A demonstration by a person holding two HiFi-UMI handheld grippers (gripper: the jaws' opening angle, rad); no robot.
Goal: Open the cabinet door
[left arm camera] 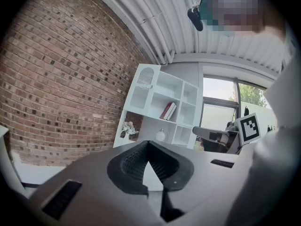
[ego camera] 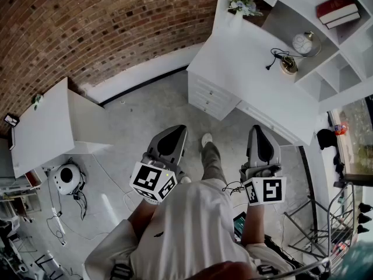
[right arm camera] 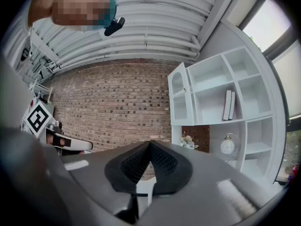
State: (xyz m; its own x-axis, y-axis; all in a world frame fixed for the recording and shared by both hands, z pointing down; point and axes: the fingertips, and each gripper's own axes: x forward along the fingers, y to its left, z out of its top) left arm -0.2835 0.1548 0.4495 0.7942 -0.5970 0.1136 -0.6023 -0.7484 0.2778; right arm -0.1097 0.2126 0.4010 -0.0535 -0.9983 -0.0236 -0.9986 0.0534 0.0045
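A white cabinet [ego camera: 256, 74] with open shelves above and drawers [ego camera: 210, 95] below stands ahead against the brick wall. Its arched-window door sits at the upper left compartment [left arm camera: 145, 77] [right arm camera: 180, 99]. In the head view my left gripper [ego camera: 175, 132] and right gripper [ego camera: 259, 130] are held side by side at waist height, pointing roughly level toward the cabinet, well short of it. The left gripper [left arm camera: 148, 144] has its tips together with nothing between them. The right gripper [right arm camera: 150, 144] is likewise shut and empty.
On the shelves are red books [ego camera: 338, 9], a round clock [ego camera: 303, 42] and a flower vase [ego camera: 241, 2]. A white table [ego camera: 41, 127] stands at the left, with a round white device [ego camera: 67, 178] and cables on the floor. Metal racks [ego camera: 332, 226] stand at the right.
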